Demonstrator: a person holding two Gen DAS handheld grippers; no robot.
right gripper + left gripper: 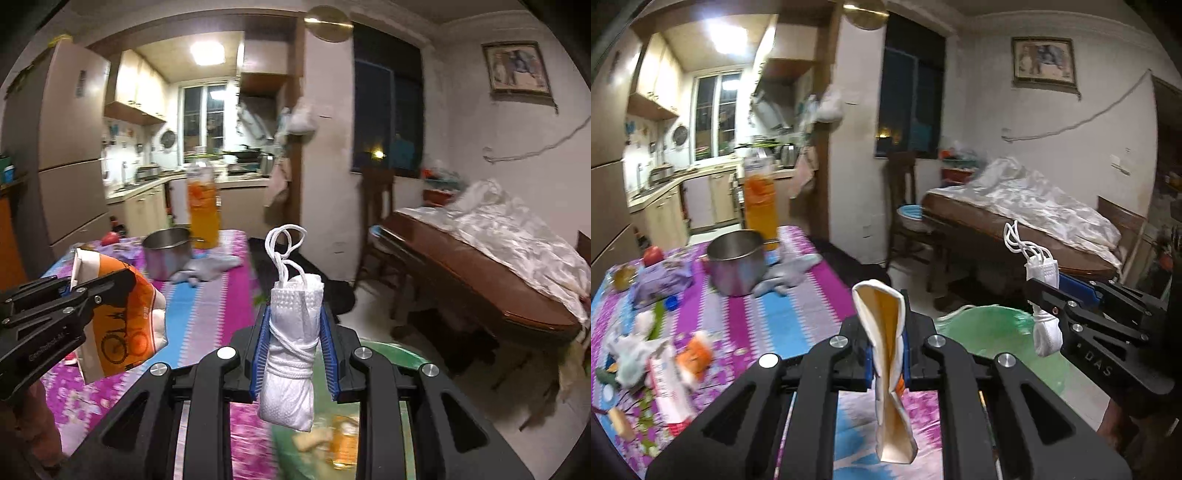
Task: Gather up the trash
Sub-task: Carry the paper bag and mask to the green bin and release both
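Left gripper [886, 354] is clamped tight on a flattened orange carton [884, 369]; right gripper [293, 354] pinches a rolled-up white mask [291, 354], both above the green bin [993, 325] beside the counter [775, 325].

The middle strip of the table [783, 325] lies bare, giving a gripper a clear lane toward the far edge. At that edge a steel pot [737, 262], a tall orange bottle [761, 206] and a grey cloth [792, 273] block the way. Litter [661, 354] crowds the left edge. Off the right edge, open floor [373, 299] separates the table from a dark wooden bed [480, 280].
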